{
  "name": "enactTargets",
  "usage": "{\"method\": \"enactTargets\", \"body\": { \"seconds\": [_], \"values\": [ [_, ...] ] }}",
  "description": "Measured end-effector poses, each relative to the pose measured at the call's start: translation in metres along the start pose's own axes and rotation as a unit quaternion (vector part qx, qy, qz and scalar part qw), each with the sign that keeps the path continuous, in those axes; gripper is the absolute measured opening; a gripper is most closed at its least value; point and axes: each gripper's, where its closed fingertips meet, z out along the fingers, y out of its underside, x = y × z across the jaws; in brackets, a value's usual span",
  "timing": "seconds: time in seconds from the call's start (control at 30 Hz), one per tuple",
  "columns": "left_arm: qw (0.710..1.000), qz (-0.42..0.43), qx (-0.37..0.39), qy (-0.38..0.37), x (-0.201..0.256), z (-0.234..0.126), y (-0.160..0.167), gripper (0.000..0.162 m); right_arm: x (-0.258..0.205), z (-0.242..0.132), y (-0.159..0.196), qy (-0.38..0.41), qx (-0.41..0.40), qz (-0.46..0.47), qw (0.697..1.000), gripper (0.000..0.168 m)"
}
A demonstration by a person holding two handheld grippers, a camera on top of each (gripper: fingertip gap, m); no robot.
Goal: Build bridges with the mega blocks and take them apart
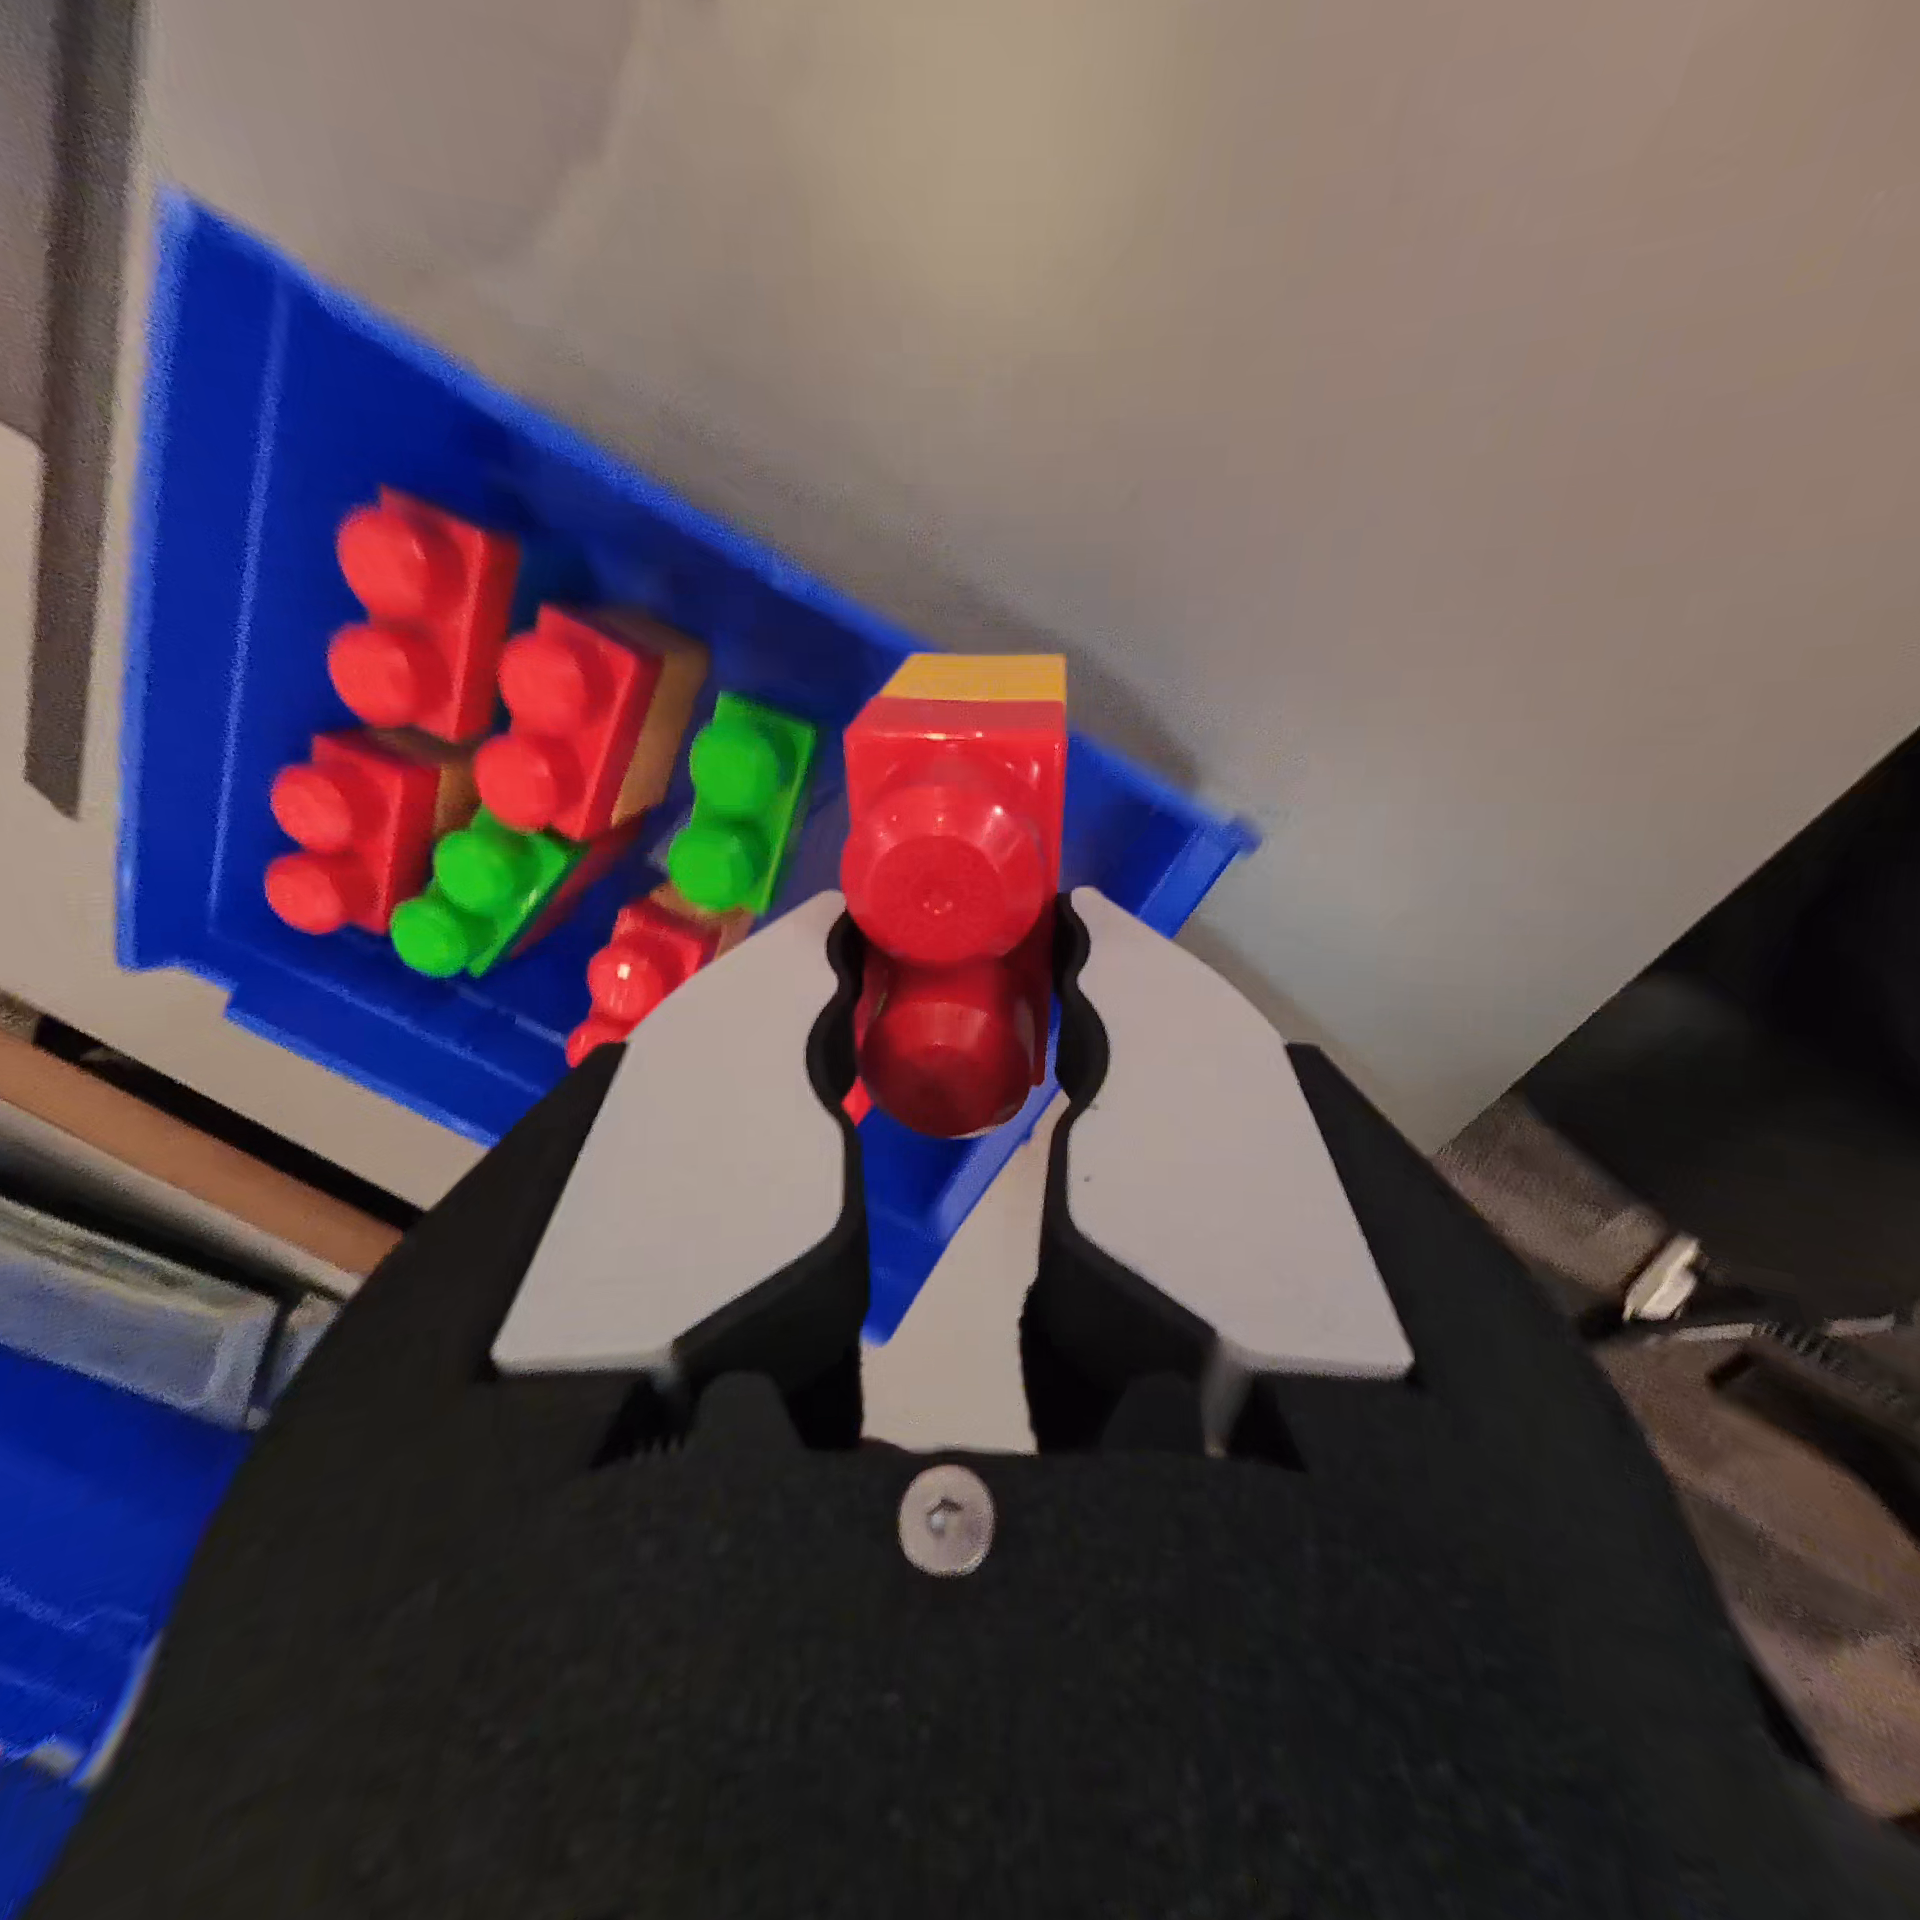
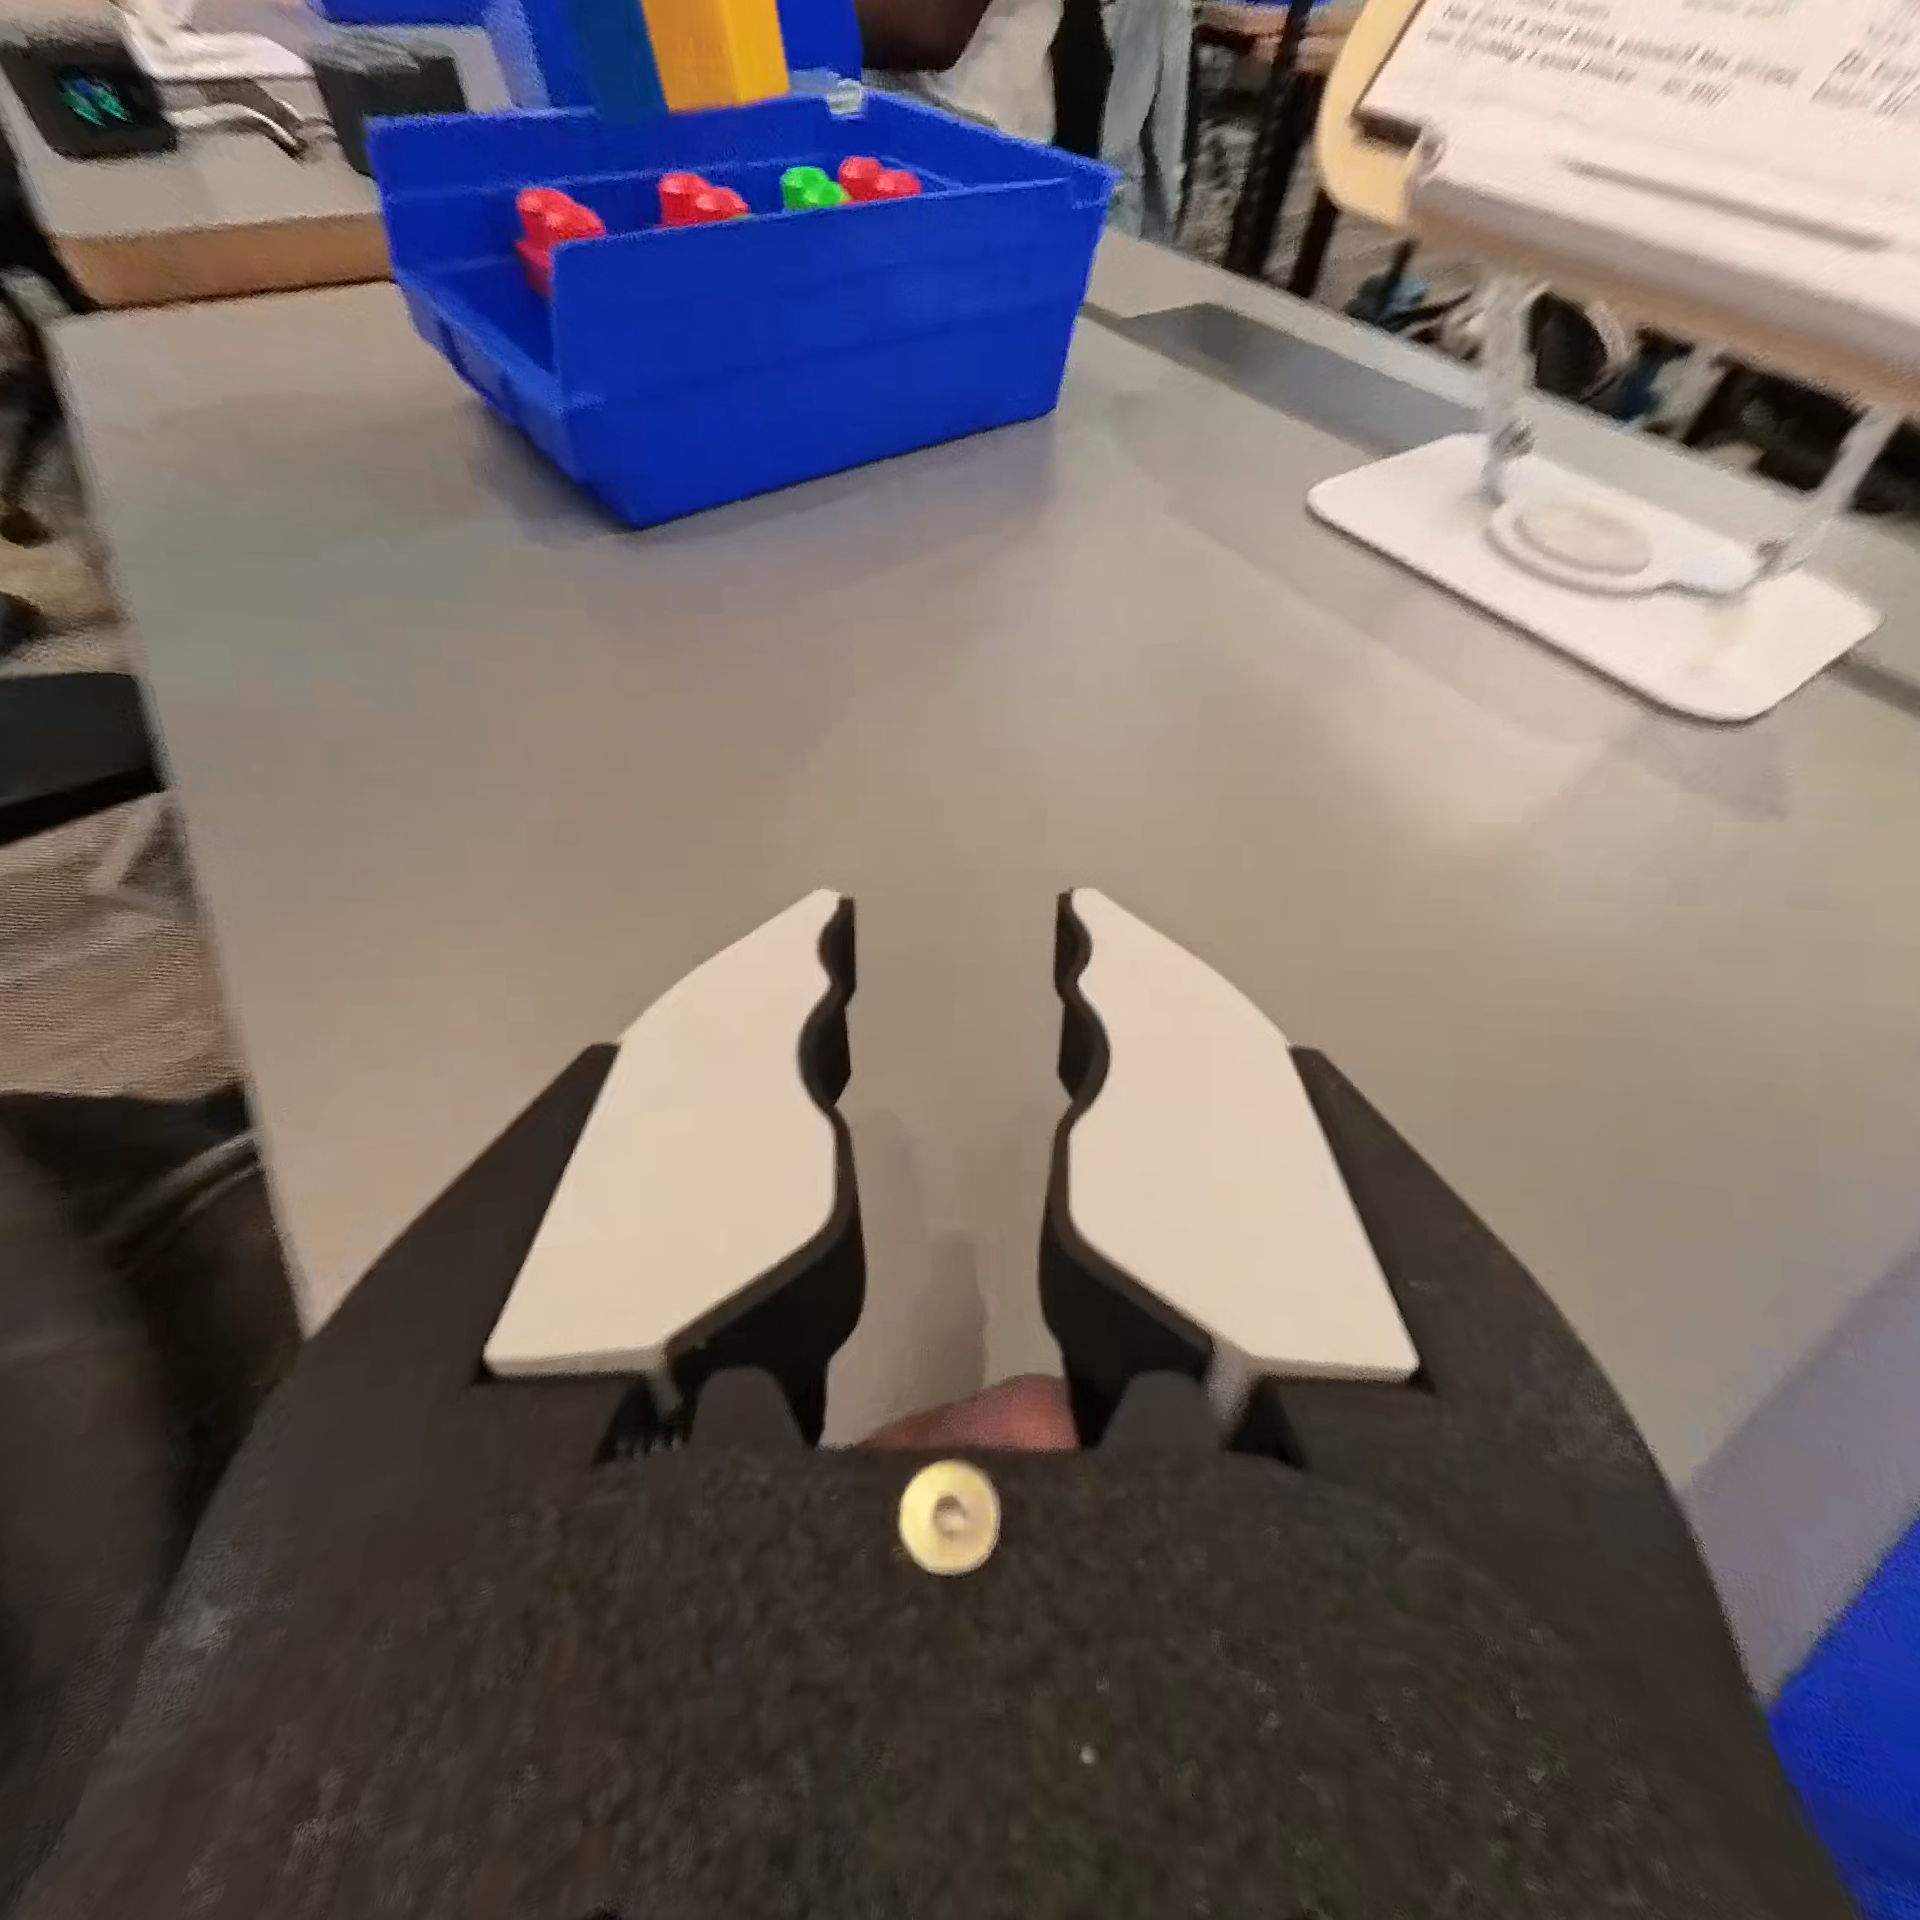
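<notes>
1. The left gripper [image 1: 948, 997] pinches a red block [image 1: 951, 831] between its fingers, held above the near corner of a blue bin [image 1: 208, 499]; the lower of the block's two studs sits in shadow between the pads, and a yellow block [image 1: 982, 675] joined to its far side shows only as a thin strip
2. Inside the bin, seen from the left wrist view, lie four red blocks [image 1: 426, 613] and two green blocks [image 1: 743, 800], each with two studs; one red block at the near wall is partly cut off by the gripper finger, and brownish layers under some of them are too blurred to name
3. The right gripper [image 2: 956, 997] hangs spread over a bare grey table [image 2: 623, 779], holding nothing; a fingertip of the person shows at its base
4. From the right wrist view the bin's wall hides most of its load, leaving only stud tops; a yellow and blue stack [image 2: 707, 52] above it is cut off by the frame
5. A white stand [image 2: 1590, 582] carrying a blurred page sits to the right, well apart from the bin
</notes>
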Motion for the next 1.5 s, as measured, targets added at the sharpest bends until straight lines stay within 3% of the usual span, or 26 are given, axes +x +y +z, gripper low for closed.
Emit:
{"method": "enactTargets", "body": {
  "seconds": [0.13,0.27,0.43,0.7,0.93,1.5],
  "values": [
    [0.994,-0.1,0.048,-0.006,0.021,-0.01,-0.062,0.034,0.018,0.029,-0.024,0.086,0.0,-0.09,0.992,0.051],
    [0.979,-0.166,0.094,0.07,0.067,-0.013,-0.121,0.034,0.01,0.06,-0.055,0.084,0.017,-0.112,0.99,0.072],
    [0.972,-0.18,0.088,0.121,0.114,-0.005,-0.159,0.034,0.017,0.076,-0.094,0.114,0.048,-0.139,0.983,0.08],
    [0.972,-0.166,0.078,0.146,0.152,0.011,-0.186,0.034,0.028,0.086,-0.099,0.108,0.049,-0.14,0.983,0.084],
    [0.979,-0.15,0.061,0.126,0.14,0.023,-0.2,0.034,0.055,0.1,-0.093,0.131,0.037,-0.161,0.978,0.083],
    [0.98,-0.146,0.032,0.132,0.125,0.042,-0.197,0.034,0.067,0.122,-0.078,0.107,0.024,-0.202,0.973,0.082]
  ]
}}
